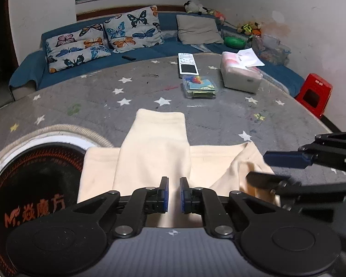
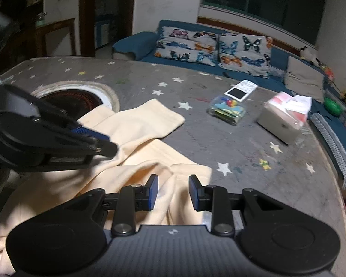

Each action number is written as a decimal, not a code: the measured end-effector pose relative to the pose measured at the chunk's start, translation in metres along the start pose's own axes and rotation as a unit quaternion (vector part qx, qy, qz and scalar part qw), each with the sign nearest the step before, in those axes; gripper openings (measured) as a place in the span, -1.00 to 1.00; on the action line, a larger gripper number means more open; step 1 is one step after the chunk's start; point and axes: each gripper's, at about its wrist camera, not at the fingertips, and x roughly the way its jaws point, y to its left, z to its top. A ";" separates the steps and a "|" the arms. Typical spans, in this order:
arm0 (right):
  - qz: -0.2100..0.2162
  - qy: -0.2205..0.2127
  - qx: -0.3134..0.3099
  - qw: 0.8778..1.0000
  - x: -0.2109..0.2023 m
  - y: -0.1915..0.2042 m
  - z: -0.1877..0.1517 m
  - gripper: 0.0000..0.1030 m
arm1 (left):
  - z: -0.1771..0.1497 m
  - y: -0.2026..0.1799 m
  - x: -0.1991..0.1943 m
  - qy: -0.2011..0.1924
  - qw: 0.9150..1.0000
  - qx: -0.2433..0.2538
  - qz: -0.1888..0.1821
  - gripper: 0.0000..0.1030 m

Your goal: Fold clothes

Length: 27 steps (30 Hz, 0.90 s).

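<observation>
A cream garment (image 1: 154, 152) lies on the grey star-patterned table (image 1: 103, 97), one sleeve or leg folded forward over its body. My left gripper (image 1: 174, 194) hovers low over its near part, jaws slightly apart and nothing between them. My right gripper (image 2: 173, 191) is open above a rumpled edge of the same garment (image 2: 145, 138), with no cloth pinched. The right gripper also shows at the right of the left wrist view (image 1: 269, 168), open over the garment's right corner. The left gripper shows at the left of the right wrist view (image 2: 99, 143).
A round induction hob (image 1: 34, 177) is set in the table left of the garment, partly under it. A remote (image 1: 187, 64), a clear box of cards (image 1: 199, 86) and a tissue pack (image 1: 240, 71) lie farther back. A blue sofa (image 1: 150, 46) and a red stool (image 1: 314, 93) stand beyond.
</observation>
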 end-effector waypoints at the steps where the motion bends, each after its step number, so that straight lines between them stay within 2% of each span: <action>1: 0.003 0.001 -0.006 1.000 0.002 0.001 0.001 -0.46 | 0.002 0.000 0.005 0.006 1.000 -0.002 0.001 -0.70; 5: 0.012 0.000 -0.024 1.000 0.009 0.004 0.002 -0.46 | 0.011 -0.002 0.019 0.014 1.000 -0.005 0.006 -0.50; 10: 0.037 0.012 -0.021 0.999 0.020 0.000 0.003 -0.46 | 0.016 0.000 0.022 0.016 1.000 -0.007 -0.005 -0.39; 11: 0.042 0.014 -0.019 0.999 0.022 0.000 0.002 -0.48 | 0.016 -0.001 0.023 0.016 1.000 -0.005 -0.005 -0.38; 14: 0.044 0.009 -0.013 0.999 0.019 -0.001 -0.001 -0.75 | 0.015 -0.003 0.024 0.015 1.000 0.004 -0.002 -0.38; 16: 0.041 0.001 -0.006 0.999 0.013 -0.003 -0.001 -0.81 | 0.014 -0.004 0.024 0.013 1.000 0.010 0.002 -0.39; 17: 0.038 -0.003 -0.003 0.999 0.009 -0.003 -0.001 -0.82 | 0.014 -0.005 0.024 0.012 1.000 0.013 0.003 -0.46; 18: 0.035 -0.008 0.000 0.999 0.005 -0.004 -0.001 -0.83 | 0.014 -0.005 0.023 0.011 1.000 0.016 0.005 -0.66; 21: 0.024 -0.020 0.002 0.999 -0.006 -0.004 -0.002 -0.83 | 0.012 -0.006 0.022 0.007 1.000 0.021 0.010 -0.92; 27: -0.009 -0.049 0.024 0.998 -0.035 -0.011 -0.006 -0.83 | -0.001 0.014 -0.009 -0.022 0.999 -0.013 0.023 -0.97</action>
